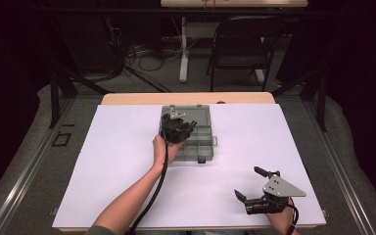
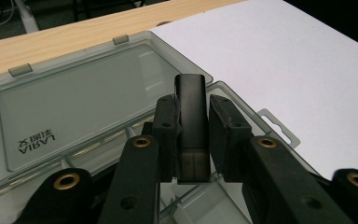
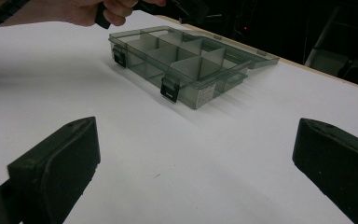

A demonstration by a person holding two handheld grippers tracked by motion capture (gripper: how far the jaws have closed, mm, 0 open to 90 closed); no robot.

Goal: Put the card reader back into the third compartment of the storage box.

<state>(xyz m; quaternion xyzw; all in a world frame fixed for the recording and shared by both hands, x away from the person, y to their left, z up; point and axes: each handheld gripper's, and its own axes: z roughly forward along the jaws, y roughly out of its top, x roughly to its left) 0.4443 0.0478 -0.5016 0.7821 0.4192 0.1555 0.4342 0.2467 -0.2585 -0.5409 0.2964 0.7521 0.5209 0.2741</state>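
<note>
your left tongs [image 2: 192,135] clench a black block [image 2: 191,116] over the open organizer box [image 1: 203,120]; loosen early and it misses its compartment. right tongs [image 3: 191,163] gape, idle.

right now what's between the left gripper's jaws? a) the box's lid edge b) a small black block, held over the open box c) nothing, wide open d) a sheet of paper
b: in the left gripper view the left gripper pinches a small black block above the open organizer box.
</note>
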